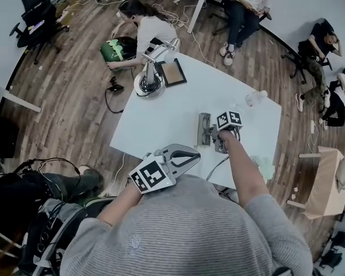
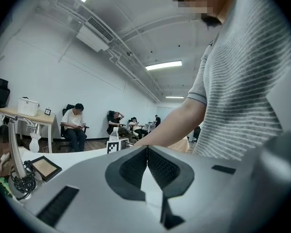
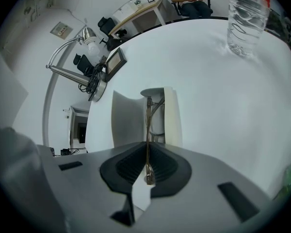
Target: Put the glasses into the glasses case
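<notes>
Pinching the glasses [image 3: 148, 118] tight in the right gripper [image 3: 147, 149], open case [image 3: 170, 115] just beyond the fingertips, maybe touching. Holding the left gripper [image 2: 147, 149] pressed together, empty.

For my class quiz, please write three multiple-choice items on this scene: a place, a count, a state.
1. Where stands the water bottle? A on the table; B on the floor; C on a chair.
2. How many tools does the person hold? A one; B two; C three.
3. What does the right tool grip? A nothing; B the bottle; C the glasses.
1 A: it stands on the white table. 2 B: a left tool and a right tool. 3 C: their thin frame sits between its pads.
</notes>
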Tool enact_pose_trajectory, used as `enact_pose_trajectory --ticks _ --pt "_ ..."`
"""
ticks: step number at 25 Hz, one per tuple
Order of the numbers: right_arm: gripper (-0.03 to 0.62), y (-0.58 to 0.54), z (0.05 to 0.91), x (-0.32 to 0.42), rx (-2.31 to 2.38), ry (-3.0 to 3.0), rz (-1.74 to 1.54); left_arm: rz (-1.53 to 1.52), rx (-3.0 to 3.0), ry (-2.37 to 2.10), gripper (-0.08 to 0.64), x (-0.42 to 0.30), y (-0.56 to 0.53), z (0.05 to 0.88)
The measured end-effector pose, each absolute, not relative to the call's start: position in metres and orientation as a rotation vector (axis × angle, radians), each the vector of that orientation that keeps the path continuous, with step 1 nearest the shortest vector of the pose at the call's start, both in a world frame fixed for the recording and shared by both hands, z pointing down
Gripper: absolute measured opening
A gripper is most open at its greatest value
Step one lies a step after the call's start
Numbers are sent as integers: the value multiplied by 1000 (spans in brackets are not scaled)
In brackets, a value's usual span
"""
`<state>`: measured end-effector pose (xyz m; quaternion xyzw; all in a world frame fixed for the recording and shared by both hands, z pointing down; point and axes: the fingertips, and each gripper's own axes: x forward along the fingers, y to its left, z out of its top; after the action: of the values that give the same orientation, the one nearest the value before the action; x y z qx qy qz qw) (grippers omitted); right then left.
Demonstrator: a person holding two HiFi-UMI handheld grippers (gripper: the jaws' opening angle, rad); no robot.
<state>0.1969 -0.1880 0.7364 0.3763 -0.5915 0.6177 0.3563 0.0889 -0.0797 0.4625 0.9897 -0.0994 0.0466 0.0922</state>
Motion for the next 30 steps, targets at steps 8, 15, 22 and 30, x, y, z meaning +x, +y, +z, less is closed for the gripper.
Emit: enact_pose_trajectory --ticks 8,15,22,30 --pt "43 -192 735 207 1060 -1521 1670 135 2943 -290 12 90 -80 463" --pt "94 -190 731 216 1096 -1495 1712 139 2949 -273 12 91 -79 461" --pt "109 -190 721 222 1117 -1514 1736 141 2957 -249 12 93 -76 458" --pt "124 -187 714 234 1145 -1561 1836 140 2963 -239 12 96 -74 459"
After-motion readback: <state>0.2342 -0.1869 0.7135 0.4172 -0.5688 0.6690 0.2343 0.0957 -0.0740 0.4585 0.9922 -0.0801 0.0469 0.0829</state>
